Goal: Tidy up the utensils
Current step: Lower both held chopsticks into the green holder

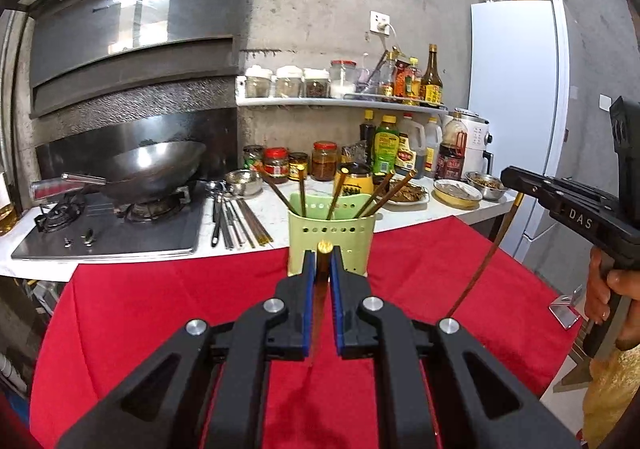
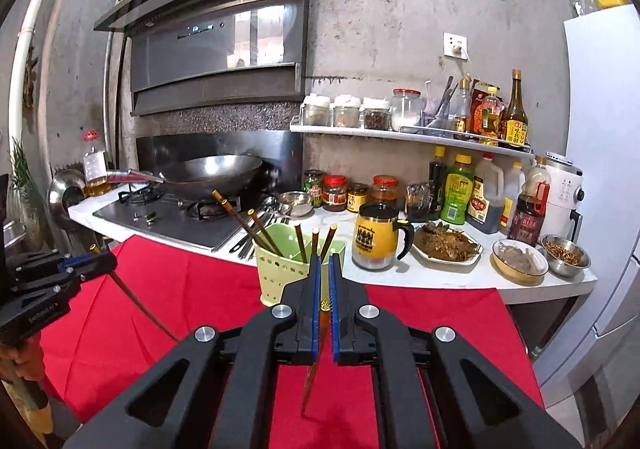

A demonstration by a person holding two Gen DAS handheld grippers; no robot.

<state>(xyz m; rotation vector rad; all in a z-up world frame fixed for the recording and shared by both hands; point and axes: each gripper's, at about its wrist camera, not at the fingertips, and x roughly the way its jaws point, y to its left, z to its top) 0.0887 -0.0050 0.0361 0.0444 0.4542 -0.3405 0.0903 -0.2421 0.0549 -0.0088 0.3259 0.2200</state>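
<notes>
Holding two chopsticks (image 1: 322, 269) (image 2: 324, 309), five binned (image 1: 332, 201).

Home kitchen, wok (image 2: 212, 173) sat on gas hob (image 2: 172, 215), range hood (image 2: 216, 45) above, condiment shelf (image 2: 408, 135), white fridge (image 1: 520, 89).

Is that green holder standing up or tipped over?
Upright: the green utensil holder stands on the red cloth, open top upward, chopsticks sticking out.
</notes>
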